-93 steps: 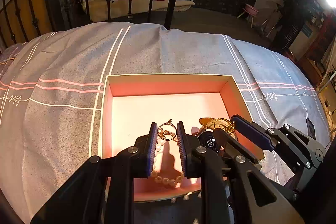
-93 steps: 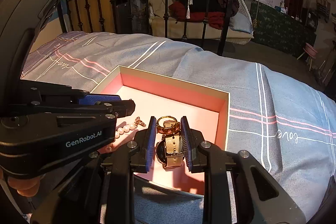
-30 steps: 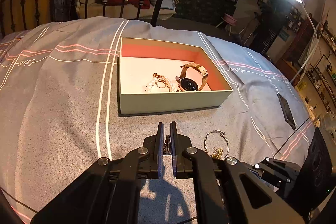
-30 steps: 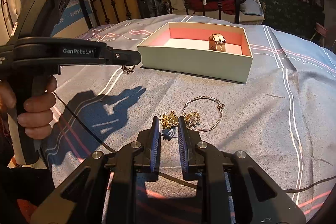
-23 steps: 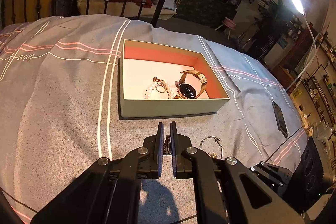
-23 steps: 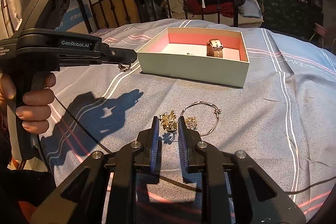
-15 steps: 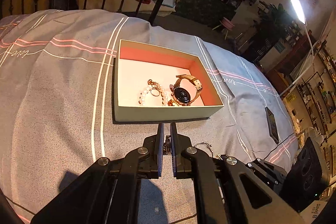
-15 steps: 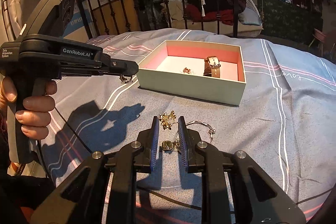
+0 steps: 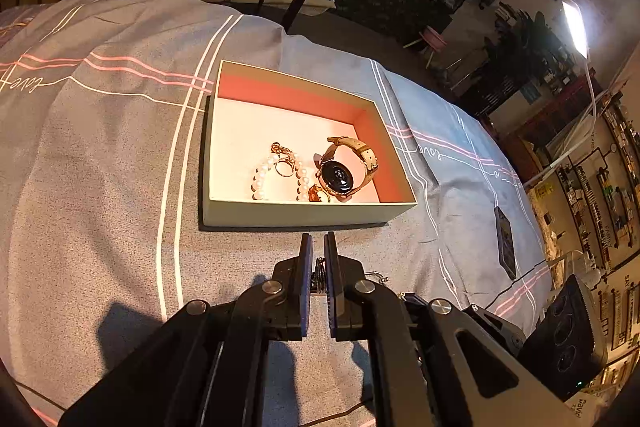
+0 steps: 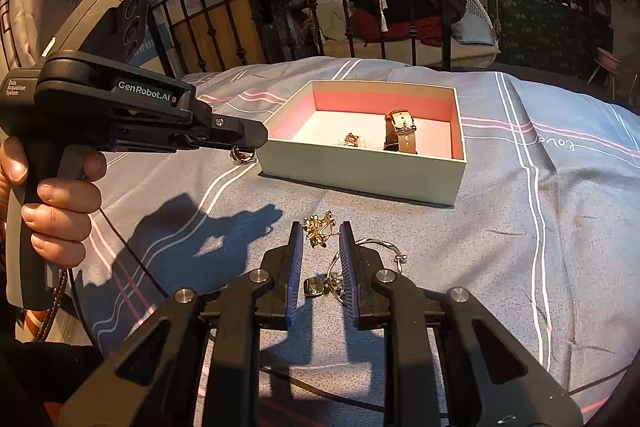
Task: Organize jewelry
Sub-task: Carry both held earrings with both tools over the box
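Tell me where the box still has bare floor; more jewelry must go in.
Inside the box, the floor is bare along the far wall and the left wall. The near right is crowded: pearl bracelet, ring, watch.

Striped bedspread [image 9: 100, 155], black phone [image 9: 505, 242]

Box [image 9: 288, 213] pale outside, pink-red inside; bedspread [image 9: 100, 155] grey, white-pink stripes; bracelet [image 9: 260, 179] seemingly white pearls.

A bed [image 9: 100, 155] in grey striped bedding (pink and white lines) carries an open box [image 9: 296, 213]; gold earrings [image 10: 318, 227], a silver bangle [image 10: 380, 247] and a phone [image 9: 505, 241] lie on it.
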Demonstrator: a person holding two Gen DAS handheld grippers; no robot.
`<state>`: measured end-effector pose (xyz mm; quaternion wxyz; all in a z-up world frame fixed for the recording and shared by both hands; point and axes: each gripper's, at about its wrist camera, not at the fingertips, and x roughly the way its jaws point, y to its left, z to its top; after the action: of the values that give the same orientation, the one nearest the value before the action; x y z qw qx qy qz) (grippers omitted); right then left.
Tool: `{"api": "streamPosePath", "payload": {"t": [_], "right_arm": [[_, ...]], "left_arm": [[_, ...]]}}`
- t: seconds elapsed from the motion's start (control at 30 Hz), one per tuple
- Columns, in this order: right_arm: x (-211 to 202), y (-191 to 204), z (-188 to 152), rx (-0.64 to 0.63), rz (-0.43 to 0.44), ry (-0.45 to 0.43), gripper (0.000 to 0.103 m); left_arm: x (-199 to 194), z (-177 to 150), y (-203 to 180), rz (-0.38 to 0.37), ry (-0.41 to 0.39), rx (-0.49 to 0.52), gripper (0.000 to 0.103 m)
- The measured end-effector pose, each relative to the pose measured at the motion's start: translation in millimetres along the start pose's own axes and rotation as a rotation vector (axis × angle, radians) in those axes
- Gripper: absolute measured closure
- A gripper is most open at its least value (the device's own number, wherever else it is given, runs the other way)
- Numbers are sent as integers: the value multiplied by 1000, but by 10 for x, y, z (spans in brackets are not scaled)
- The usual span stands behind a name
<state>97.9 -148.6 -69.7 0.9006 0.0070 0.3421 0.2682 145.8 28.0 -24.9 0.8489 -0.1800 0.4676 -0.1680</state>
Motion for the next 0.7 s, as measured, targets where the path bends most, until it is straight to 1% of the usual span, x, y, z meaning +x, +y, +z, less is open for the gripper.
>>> {"api": "streamPosePath", "payload": {"t": [0.17,0.2,0.3,0.33,0.37,0.4,0.47,0.57,0.63,0.7], "right_arm": [[7,12,-4,3,1,4,84],[11,8,1,4,0,5,84],[16,9,2,6,-4,7,84],[23,4,1,5,-6,10,84],[29,2,2,6,-5,12,84],[33,0,3,7,-5,13,84],[35,5,-1,7,-7,13,84],[54,5,3,6,-8,19,84],[54,3,12,1,-12,17,84],[70,-9,49,-3,-13,17,84]], "left_arm": [[2,-7,-11,-22,4,-6,97],[0,-8,0,-44,5,-19,97],[-11,-11,75,-155,7,-88,97],[27,-28,97,-143,24,-101,97],[94,-55,72,-60,50,-62,97],[159,-95,51,-17,74,-27,97],[222,-161,87,-74,109,-66,97],[204,-180,46,-82,86,-60,97],[190,-163,33,-108,85,-60,97],[172,-140,20,-98,71,-50,97]]}}
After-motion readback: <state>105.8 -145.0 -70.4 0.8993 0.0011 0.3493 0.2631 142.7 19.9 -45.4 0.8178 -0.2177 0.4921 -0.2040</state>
